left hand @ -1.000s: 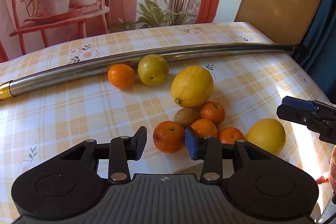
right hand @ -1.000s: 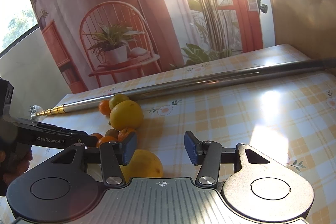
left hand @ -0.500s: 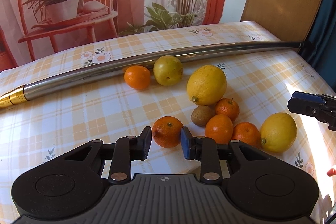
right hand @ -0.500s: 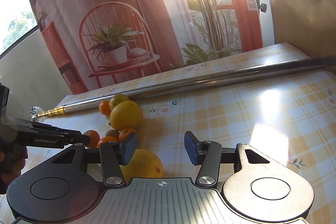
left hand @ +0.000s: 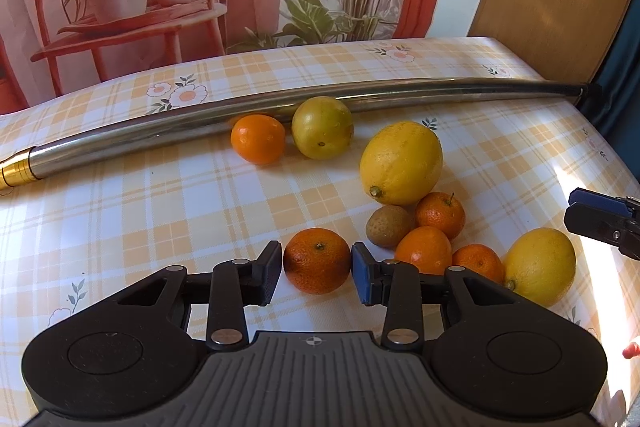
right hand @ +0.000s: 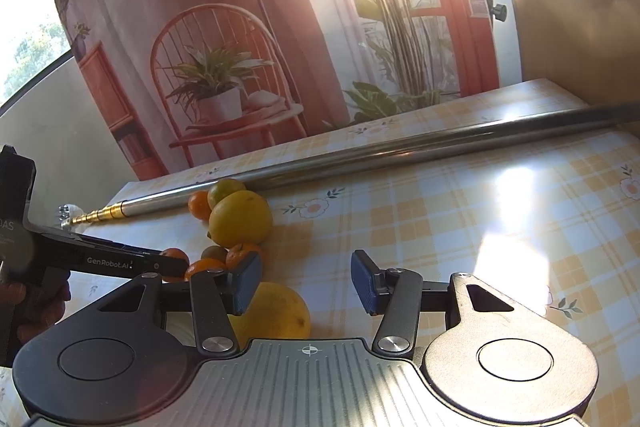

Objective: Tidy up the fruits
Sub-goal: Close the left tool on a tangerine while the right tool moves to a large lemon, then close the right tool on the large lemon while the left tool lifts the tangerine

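Item: black left gripper (left hand: 316, 269), lower centre of the left wrist view; jaws parted just wider than the dimpled round orange mandarin (left hand: 317, 260) between them, pads flanking it, contact not confirmed.

Item: black right gripper (right hand: 306, 281), lower centre of the right wrist view; jaws wide, holding nothing, aimed at bare yellow-checked floral tablecloth (right hand: 440, 219).

Remaining fruit, centre to lower right of left view: large yellow lemon (left hand: 401, 163); small brown kiwi (left hand: 388, 225) touching three small orange mandarins (left hand: 424, 249); second yellow lemon (left hand: 540, 266) at right. Upper centre: smooth orange mandarin (left hand: 258, 139) and greenish-yellow round citrus (left hand: 322, 132), set against long curved steel pole (left hand: 160, 135).

Risks, judged: off-centre closure squirting the round mandarin away; right-hand pad nudging the adjacent cluster and scattering it.

View differences: left view alone shows jaw-to-fruit alignment. Right view alone shows the left gripper side-on (right hand: 120, 261), low over the fruit, strong glare on cloth, and the near lemon (right hand: 276, 311) partly behind its own finger.
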Motion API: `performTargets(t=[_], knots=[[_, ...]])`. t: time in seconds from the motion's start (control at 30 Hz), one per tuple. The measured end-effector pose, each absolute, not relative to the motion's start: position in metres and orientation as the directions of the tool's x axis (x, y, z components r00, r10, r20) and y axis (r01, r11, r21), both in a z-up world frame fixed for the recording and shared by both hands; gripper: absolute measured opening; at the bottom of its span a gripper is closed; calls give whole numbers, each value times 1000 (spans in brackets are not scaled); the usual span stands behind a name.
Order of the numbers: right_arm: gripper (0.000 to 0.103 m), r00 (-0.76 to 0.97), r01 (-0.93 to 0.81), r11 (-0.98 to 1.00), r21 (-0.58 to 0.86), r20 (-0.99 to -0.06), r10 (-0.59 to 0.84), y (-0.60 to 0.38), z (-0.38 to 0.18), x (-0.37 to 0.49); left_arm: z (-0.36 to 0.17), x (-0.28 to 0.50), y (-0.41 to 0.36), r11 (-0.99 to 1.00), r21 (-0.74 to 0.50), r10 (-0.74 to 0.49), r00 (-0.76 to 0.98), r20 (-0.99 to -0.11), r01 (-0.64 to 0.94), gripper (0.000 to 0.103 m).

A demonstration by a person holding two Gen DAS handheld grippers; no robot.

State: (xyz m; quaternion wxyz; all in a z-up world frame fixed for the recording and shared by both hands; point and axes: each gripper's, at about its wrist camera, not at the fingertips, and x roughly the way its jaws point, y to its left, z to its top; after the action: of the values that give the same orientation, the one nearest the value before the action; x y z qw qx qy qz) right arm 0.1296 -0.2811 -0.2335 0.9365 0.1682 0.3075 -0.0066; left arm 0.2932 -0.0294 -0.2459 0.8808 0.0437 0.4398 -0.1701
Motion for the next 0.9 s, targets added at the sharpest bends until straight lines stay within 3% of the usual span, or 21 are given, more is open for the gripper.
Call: performTargets(t=[0.2,0.9], knots=[[47,808,105,939,327,-579,112,-280,-235,130,-237,284,-24,949,-25,-218,601,-769,313,38],[57,739,41,943,331,-645,194,-255,-252,137,-207,205,-4,954,-108,-270,643,-716,280,38]])
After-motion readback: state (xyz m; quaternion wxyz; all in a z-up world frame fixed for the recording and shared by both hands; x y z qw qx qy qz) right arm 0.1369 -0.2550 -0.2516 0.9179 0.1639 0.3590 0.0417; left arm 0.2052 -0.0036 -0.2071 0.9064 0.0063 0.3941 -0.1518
